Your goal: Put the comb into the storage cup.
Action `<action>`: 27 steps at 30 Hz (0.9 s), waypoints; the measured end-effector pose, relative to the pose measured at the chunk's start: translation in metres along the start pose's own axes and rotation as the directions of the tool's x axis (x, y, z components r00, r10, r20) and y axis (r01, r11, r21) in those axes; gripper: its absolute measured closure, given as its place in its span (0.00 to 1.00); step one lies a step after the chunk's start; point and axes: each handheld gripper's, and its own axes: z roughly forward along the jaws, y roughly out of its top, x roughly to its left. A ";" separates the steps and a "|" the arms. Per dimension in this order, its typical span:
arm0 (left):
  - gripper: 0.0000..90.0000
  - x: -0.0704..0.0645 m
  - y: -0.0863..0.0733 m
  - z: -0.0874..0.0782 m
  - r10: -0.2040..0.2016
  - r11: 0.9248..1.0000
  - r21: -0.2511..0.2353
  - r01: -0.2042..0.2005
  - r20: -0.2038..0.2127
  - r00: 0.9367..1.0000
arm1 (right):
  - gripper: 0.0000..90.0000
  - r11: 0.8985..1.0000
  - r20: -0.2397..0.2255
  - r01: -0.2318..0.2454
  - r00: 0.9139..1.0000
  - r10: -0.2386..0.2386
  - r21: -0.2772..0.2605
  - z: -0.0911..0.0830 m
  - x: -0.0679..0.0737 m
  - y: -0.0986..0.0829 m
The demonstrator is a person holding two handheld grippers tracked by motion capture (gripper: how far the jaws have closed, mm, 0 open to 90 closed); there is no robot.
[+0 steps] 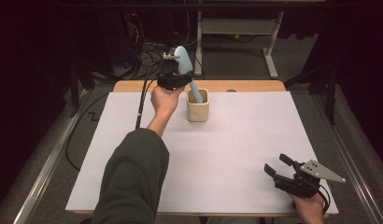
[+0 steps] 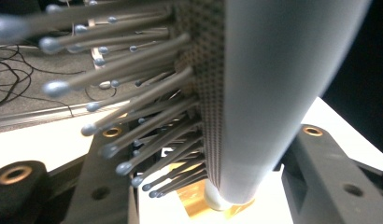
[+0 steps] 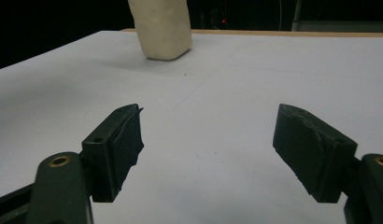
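Now a hairbrush goes handle-down into the cup.
Left gripper (image 1: pixel 176 70) clamps the hairbrush (image 1: pixel 184 61) over the cup (image 1: pixel 198 106) near the table's (image 1: pixel 236 154) far edge; right gripper (image 1: pixel 279 167) gapes wide, empty, near the front right corner.

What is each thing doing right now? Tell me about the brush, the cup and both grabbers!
Hairbrush: held by its head, tilted, handle end down inside the cup.
Cup: upright on the white table cover, near the far edge.
Left gripper: shut on the hairbrush, raised above the cup.
Right gripper: open, holding nothing, low over the near right part of the table.
Table cover: flat and white.
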 end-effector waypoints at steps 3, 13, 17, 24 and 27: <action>0.59 -0.001 -0.002 0.004 0.008 1.000 0.011 -0.008 -0.004 1.000 | 0.27 1.000 -0.002 -0.001 1.000 0.001 0.002 0.000 0.000 0.000; 0.59 -0.005 -0.009 0.016 0.012 0.999 0.040 -0.012 -0.004 1.000 | 0.27 1.000 -0.003 0.003 1.000 -0.003 -0.006 0.000 0.000 0.000; 0.59 -0.007 -0.013 0.020 0.017 0.999 0.048 -0.017 -0.005 1.000 | 0.27 1.000 -0.005 0.005 1.000 -0.005 -0.001 0.000 0.000 0.000; 0.59 -0.006 -0.020 0.027 0.018 0.997 0.081 -0.018 -0.007 1.000 | 0.27 1.000 -0.004 0.009 1.000 -0.009 -0.003 0.000 0.000 0.000; 0.59 -0.007 -0.022 0.029 0.015 0.996 0.090 -0.015 -0.001 1.000 | 0.27 1.000 -0.002 0.006 1.000 -0.006 -0.004 0.000 0.001 0.000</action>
